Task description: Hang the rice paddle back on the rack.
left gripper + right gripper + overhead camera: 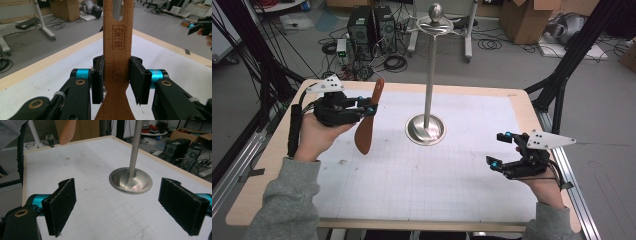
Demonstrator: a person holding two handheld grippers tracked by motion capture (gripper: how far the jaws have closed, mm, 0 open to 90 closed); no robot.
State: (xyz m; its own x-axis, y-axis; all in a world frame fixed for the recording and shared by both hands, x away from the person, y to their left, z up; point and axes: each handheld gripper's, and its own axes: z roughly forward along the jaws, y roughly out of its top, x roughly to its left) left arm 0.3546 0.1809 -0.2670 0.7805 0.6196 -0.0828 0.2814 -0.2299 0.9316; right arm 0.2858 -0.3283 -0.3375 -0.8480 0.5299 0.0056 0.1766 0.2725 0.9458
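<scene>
Surface: I work over a wooden table point(272, 165) covered by a white gridded mat point(432, 170); a lab floor with cables and boxes lies beyond.
Stand: a metal stand point(428, 90) rises upright from its round base near the mat's centre.
Left gripper point(368, 107): my jaws are closed on the handle of the wooden spatula point(368, 120), both pads pressing its edges.
Spatula: held above the mat, left of the stand, blade end lowest, tilted.
Right gripper point(501, 149): my jaws stand wide apart, holding nothing, right of the stand.
</scene>
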